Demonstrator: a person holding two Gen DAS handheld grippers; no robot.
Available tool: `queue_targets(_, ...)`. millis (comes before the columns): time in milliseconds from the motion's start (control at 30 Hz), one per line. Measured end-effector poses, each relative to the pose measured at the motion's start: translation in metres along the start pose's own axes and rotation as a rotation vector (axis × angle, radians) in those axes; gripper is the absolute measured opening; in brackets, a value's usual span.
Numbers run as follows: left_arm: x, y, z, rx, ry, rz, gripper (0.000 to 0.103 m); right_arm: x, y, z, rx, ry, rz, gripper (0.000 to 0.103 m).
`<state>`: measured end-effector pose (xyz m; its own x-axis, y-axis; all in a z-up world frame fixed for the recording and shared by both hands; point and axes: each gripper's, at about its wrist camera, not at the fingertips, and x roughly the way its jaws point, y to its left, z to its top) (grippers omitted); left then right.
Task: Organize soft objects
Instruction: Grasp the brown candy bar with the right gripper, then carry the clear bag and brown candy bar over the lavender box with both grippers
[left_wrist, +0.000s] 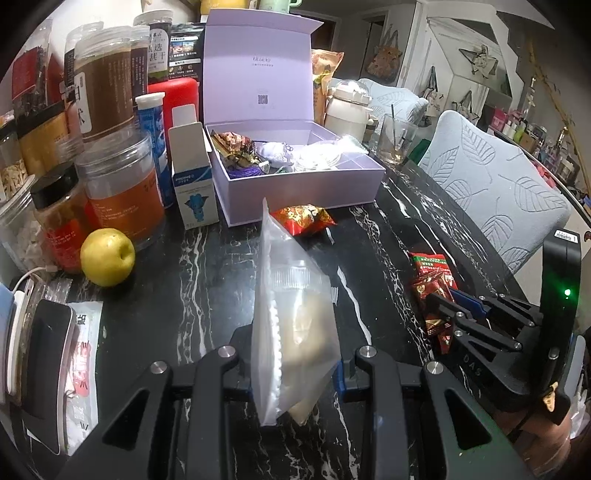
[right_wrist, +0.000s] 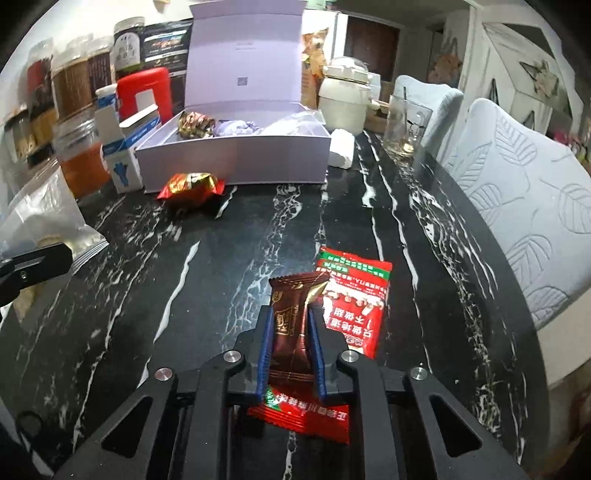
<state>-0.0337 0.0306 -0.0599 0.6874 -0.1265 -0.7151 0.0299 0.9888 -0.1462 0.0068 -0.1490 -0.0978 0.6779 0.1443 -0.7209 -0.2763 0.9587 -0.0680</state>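
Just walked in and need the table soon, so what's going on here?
A person is sorting soft snack packets with two hand-held grippers. The left gripper is shut on a clear bag, held above the dark table. The right gripper is shut on a brown chocolate packet, lying among red packets. The open lilac box already holds several items, and a red candy lies in front of it.

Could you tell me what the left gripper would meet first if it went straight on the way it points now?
Probably the bare black marble table: the left gripper points downward, shut on a clear bag. Beyond lies a red wrapped snack.
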Motion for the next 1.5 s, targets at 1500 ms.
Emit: queue_targets(1500, -0.01, -0.014, 0.162, 0.08, -0.317, 0.011, 0.028, -0.073, -0.01, 0.154, -0.138, -0.398, 0.086, 0.012)
